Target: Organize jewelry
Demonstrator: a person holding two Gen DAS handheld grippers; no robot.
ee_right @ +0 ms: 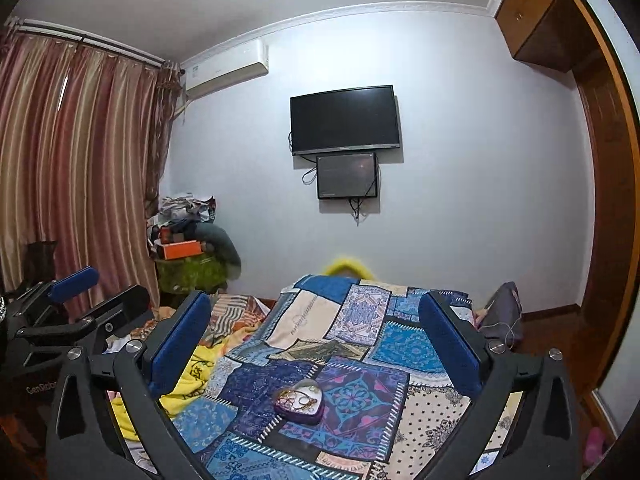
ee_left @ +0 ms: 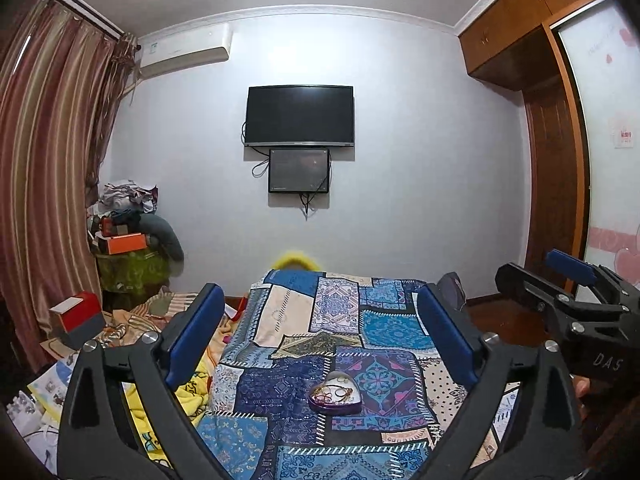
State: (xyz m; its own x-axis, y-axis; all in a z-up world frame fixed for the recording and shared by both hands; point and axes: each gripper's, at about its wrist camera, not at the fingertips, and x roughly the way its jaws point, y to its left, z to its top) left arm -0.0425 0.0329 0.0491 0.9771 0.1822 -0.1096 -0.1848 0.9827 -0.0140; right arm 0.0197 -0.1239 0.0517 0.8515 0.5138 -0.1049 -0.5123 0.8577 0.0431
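A purple heart-shaped box (ee_left: 335,394) with gold chains and rings inside lies open on the blue patchwork blanket (ee_left: 288,312). My left gripper (ee_left: 320,290) is held above and in front of the box, open wide, with nothing between its blue pads. My right gripper (ee_right: 315,299) is also open wide and empty, and the same box (ee_right: 298,400) sits low between its fingers on the blanket (ee_right: 432,408). Each gripper shows at the edge of the other's view: the right gripper (ee_left: 528,265) at the far right, the left gripper (ee_right: 118,282) at the far left.
A yellow cloth (ee_left: 192,392) and striped bedding lie left of the blanket. A red and grey box (ee_left: 78,316) and a cluttered pile (ee_left: 128,232) stand by the curtains (ee_left: 48,160). A dark TV (ee_left: 300,116) hangs on the far wall. A wooden wardrobe (ee_left: 556,184) is at the right.
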